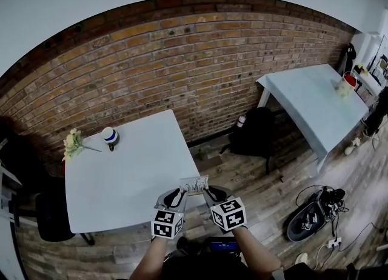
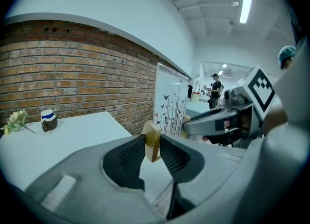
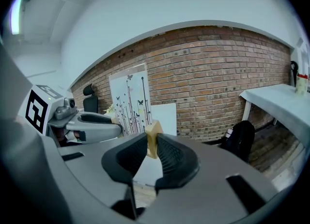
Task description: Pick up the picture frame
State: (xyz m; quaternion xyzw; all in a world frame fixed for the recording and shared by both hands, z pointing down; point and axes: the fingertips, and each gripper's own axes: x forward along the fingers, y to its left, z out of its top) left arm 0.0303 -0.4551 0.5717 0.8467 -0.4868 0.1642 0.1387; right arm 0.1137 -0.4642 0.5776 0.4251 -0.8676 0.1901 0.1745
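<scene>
Left gripper (image 2: pixel 151 149): grey moulded body with black ribbed pads (image 2: pixel 131 157). Its jaws pinch one edge of the picture frame (image 2: pixel 169 105).
Right gripper (image 3: pixel 151 145): same build, jaws clamped on the opposite edge.
Each gripper carries a white cube (image 1: pixel 167 223) printed with black square markers (patterns only; no lettering can be read).
Picture frame: tan, wood-look moulding with square-cut corners. It shows a white print of thin dark stems and butterflies. It is held upright between the two grippers, at the near right corner of the white table (image 1: pixel 121 182).
Table: smooth matt top, roughly square. At its far left corner stands a dark mug with a white-and-blue band (image 1: pixel 110 135), beside a pale flower sprig (image 1: pixel 74 144).
Surroundings: red brick wall (image 1: pixel 182 60), wood plank floor (image 1: pixel 254 179), black backpack (image 1: pixel 254 132) against the wall, second white table (image 1: pixel 315 100).
</scene>
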